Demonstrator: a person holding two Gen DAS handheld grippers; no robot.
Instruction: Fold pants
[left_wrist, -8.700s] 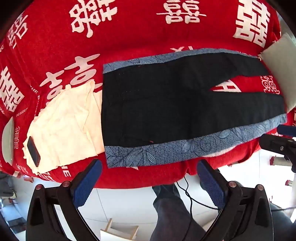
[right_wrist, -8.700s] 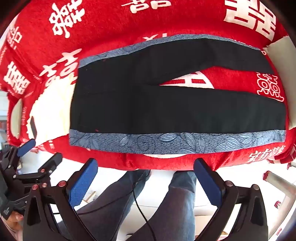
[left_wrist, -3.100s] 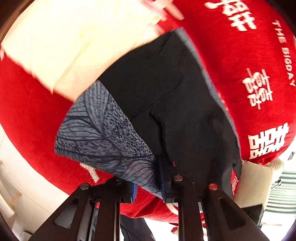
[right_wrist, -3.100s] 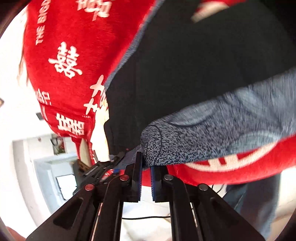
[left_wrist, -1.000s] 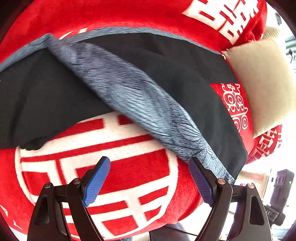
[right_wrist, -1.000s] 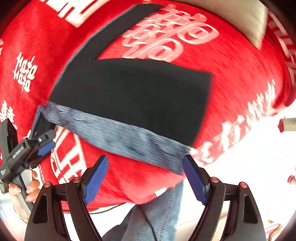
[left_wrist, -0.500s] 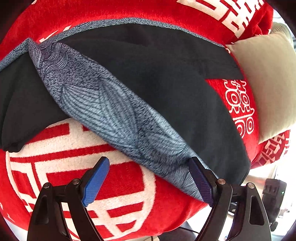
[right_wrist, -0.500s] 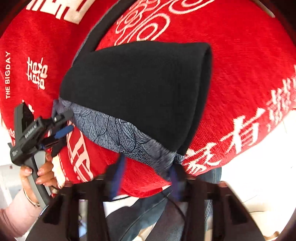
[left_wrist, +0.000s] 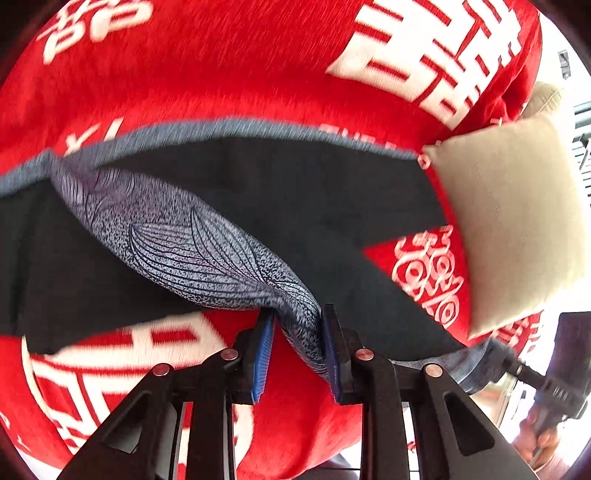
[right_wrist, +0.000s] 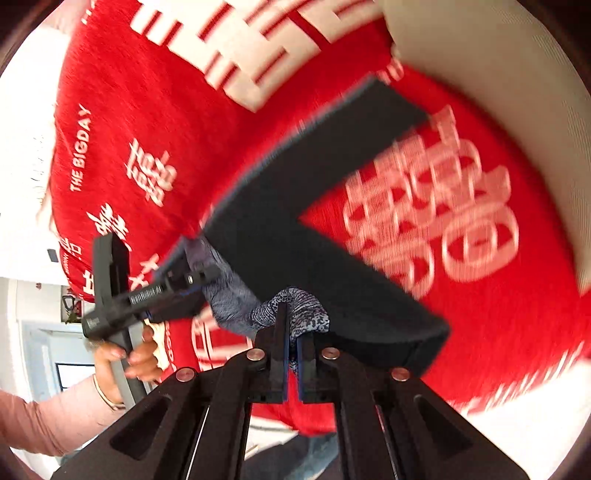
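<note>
The black pants (left_wrist: 303, 199) with a blue-grey leaf-print side band (left_wrist: 192, 243) lie on the red blanket (left_wrist: 221, 66). My left gripper (left_wrist: 297, 325) has its jaws close around the bunched band near the middle of the near leg. My right gripper (right_wrist: 291, 332) is shut on the band (right_wrist: 299, 306) at the near leg's hem end. The black leg (right_wrist: 332, 266) runs away from it, and the far leg (right_wrist: 351, 136) lies flat beyond. The left gripper also shows in the right wrist view (right_wrist: 199, 280), held in a hand.
A beige cushion (left_wrist: 517, 221) lies at the right end of the bed, beside the pant hems; it also shows in the right wrist view (right_wrist: 517, 110). The bed's near edge drops to a white floor (right_wrist: 535, 424). The right gripper shows at the lower right (left_wrist: 554, 369).
Both grippers were open half a second ago; now each has closed on the band of the near leg. The near leg's edge is bunched and lifted off the blanket.
</note>
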